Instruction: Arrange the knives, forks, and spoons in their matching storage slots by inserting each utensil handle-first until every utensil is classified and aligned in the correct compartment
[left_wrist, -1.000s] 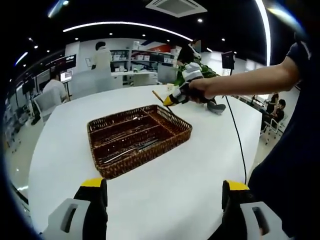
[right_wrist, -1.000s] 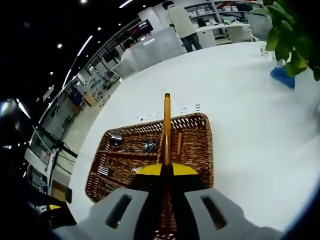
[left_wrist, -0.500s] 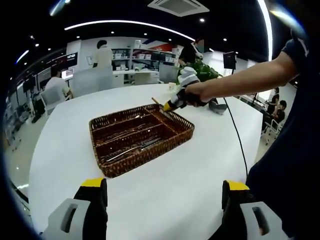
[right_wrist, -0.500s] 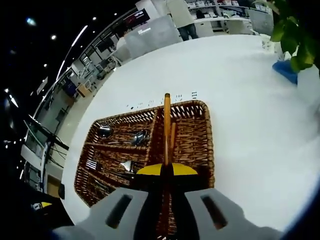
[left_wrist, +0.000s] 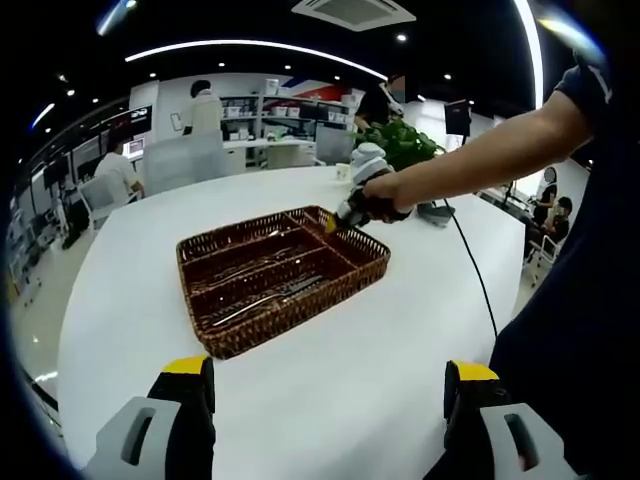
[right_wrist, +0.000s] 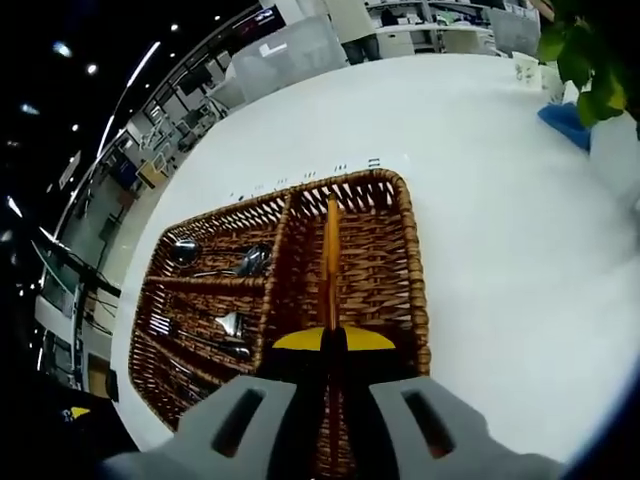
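Open office beyond a round white table (left_wrist: 330, 370). Dark ceiling with curved light strips (left_wrist: 250, 47) and an air vent (left_wrist: 352, 11); shelving (left_wrist: 285, 112), desks, seated people (left_wrist: 112, 172), green plant (left_wrist: 400, 142).

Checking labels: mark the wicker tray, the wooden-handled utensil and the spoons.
wicker tray (right_wrist: 412, 262), right gripper view, far side rim.
wooden-handled utensil (right_wrist: 329, 262), right gripper view, mid-handle.
spoons (right_wrist: 184, 250), right gripper view, one bowl.

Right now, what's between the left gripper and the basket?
Bare white table between the open left gripper and the wicker basket, seen in the left gripper view.
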